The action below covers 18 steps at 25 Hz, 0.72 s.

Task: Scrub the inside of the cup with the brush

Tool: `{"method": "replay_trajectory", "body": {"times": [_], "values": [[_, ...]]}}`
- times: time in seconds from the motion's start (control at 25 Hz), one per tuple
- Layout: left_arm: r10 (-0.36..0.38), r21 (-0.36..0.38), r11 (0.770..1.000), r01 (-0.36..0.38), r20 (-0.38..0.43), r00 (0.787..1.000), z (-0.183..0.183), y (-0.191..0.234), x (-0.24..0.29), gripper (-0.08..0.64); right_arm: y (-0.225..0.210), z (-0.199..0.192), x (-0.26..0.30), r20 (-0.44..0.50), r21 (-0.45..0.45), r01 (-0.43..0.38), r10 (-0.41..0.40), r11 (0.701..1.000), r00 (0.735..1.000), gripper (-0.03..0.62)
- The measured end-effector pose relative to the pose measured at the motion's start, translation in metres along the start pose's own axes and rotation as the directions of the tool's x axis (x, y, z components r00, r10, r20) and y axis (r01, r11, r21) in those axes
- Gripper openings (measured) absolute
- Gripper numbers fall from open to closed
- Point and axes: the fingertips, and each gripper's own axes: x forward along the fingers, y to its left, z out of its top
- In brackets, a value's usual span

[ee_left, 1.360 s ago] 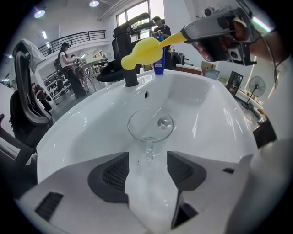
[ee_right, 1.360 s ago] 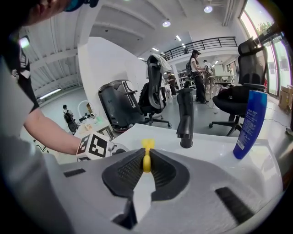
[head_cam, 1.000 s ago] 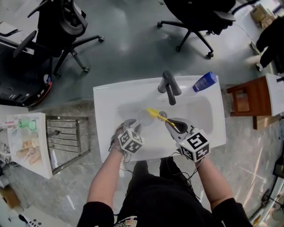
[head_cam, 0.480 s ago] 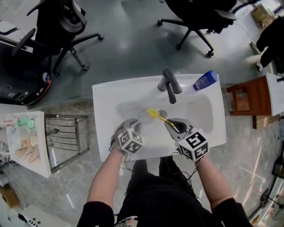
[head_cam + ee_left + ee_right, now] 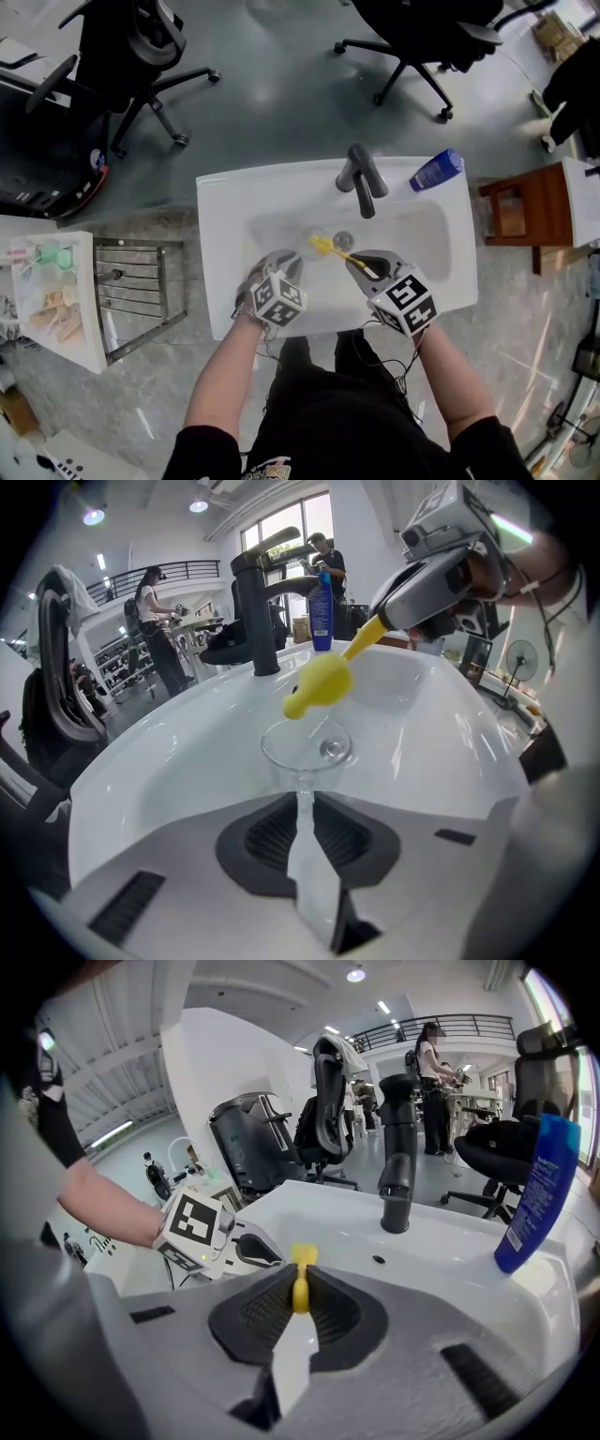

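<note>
Left gripper [image 5: 303,803] jaws, just closing, clamp the clear cup [image 5: 302,750] — right gripper [image 5: 298,1296] jaws clamp the yellow brush [image 5: 321,681], its head just ahead of the left jaws, over the cup.

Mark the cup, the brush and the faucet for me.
cup [image 5: 300,759]: left gripper view, near wall of the clear bowl.
brush [image 5: 319,683]: left gripper view, yellow head.
faucet [image 5: 360,186]: head view, dark spout.
</note>
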Motion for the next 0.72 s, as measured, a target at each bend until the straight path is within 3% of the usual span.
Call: {"method": "replay_trajectory", "body": {"times": [0.32, 0.72], "values": [[0.006, 0.023, 1.000, -0.007, 0.051, 0.999, 0.010, 0.001, -0.009, 0.046, 0.009, 0.005, 0.010, -0.085, -0.130, -0.048, 0.037, 0.990, 0.996, 0.035], [0.006, 0.055, 0.998, -0.010, 0.086, 0.996, 0.015, 0.003, -0.021, 0.046, 0.015, 0.005, 0.019, -0.141, -0.172, -0.098, 0.074, 0.980, 0.987, 0.035]]}}
